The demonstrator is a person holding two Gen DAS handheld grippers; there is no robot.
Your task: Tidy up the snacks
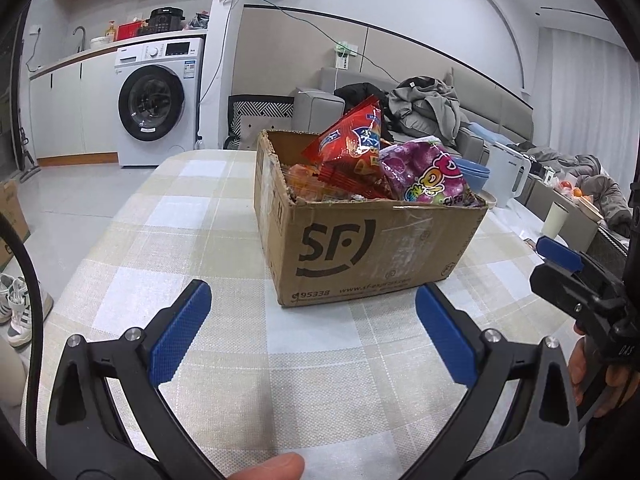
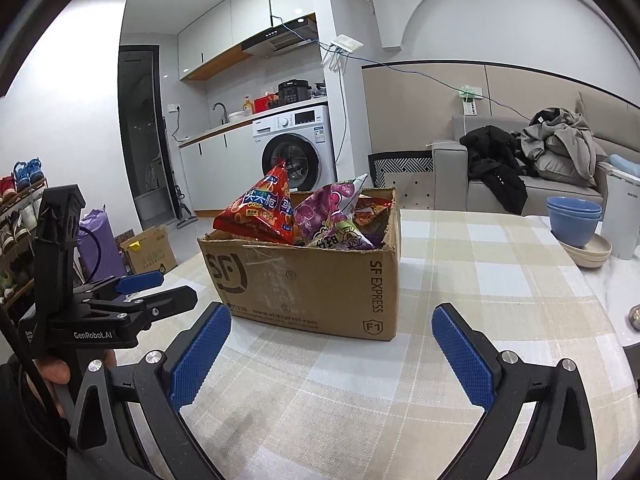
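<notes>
- Checked cloth in beige, white and pale blue covers the table, which stands in a living room with a washing machine and a grey sofa behind it.
- Left gripper: jaws spread wide, nothing between the blue pads; it hovers above bare cloth just in front of the cardboard box.
- Right gripper: jaws likewise spread wide and empty; it hovers above the cloth in front of the box, near the box's right front corner.
- Each gripper appears at the edge of the other's wrist view, held by a hand.
- Cardboard box: rests upright on the cloth, flaps torn off, a black logo on its front wall; neither gripper touches it.
- Red snack bag: stands tilted inside the box, its tip rising well above the rim.
- Purple snack bag: lies inside the box, touching the red snack bag on its right.
- More orange packets fill the box beneath both bags; details cannot be told.
- Blue bowls: stacked on a beige plate to the right of the box, well apart from it.
</notes>
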